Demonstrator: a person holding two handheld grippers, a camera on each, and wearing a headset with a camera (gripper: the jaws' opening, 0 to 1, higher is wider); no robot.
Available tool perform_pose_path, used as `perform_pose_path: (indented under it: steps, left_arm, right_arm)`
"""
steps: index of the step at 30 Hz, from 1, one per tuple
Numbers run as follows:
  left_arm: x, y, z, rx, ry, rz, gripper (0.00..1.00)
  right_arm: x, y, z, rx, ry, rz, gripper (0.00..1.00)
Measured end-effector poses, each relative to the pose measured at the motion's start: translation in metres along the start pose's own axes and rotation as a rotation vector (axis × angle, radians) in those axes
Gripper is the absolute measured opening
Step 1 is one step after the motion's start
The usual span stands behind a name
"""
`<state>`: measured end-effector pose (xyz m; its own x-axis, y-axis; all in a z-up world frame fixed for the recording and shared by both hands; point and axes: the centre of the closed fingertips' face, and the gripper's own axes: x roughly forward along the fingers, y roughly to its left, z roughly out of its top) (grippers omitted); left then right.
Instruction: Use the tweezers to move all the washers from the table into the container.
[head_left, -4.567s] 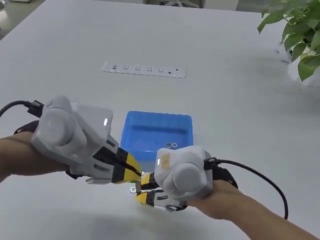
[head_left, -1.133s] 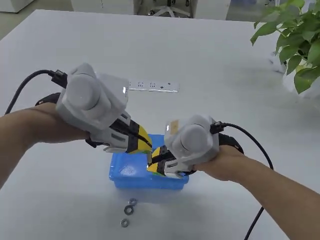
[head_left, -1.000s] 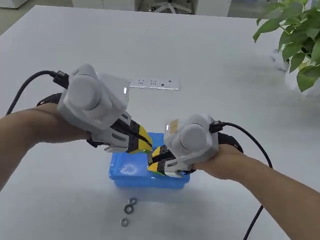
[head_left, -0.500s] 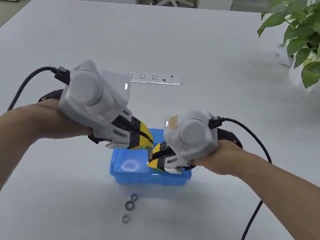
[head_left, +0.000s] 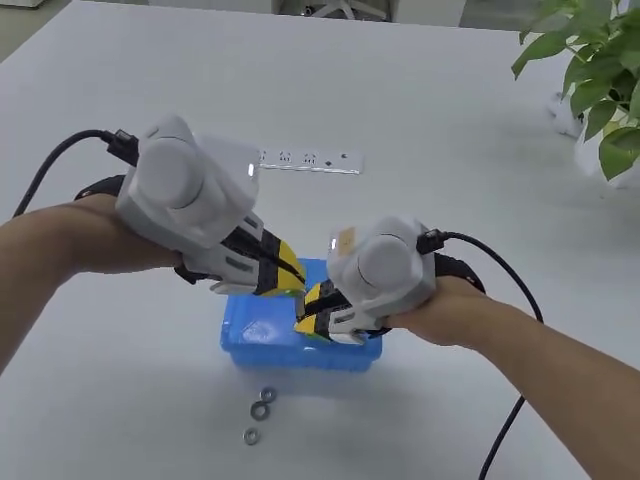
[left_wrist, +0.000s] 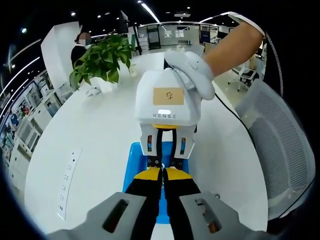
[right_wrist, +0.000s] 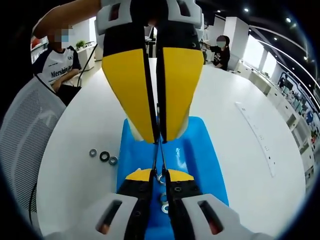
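Left tool (left_wrist: 162, 170) and right tool (right_wrist: 160, 174) both clench the tweezers (right_wrist: 159, 157) above the blue container (right_wrist: 200, 145); 3 washers (right_wrist: 104, 156) lie beside it

Not much to read here. In the left gripper view we could make out a tan sticker (left_wrist: 168, 96) on the body of the right gripper (left_wrist: 165, 162), with a handwritten "04" on it, though the second character was scrawly. Just under it the grey casing said "XENSE". In the right gripper view, a seated person's shirt (right_wrist: 59, 67) read something like "Mersbin"; we couldn't read the rest.
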<state>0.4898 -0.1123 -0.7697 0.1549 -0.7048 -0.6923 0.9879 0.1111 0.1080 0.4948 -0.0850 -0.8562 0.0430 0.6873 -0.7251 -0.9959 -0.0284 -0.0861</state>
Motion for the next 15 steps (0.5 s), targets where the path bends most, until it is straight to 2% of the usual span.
perform_pose_path:
  steps: [15]
  left_arm:
    - [-0.023,-0.008,0.018,0.024,-0.014,0.023,0.05]
  right_arm:
    - [-0.020,0.004,0.021,-0.028,-0.020,-0.041,0.12]
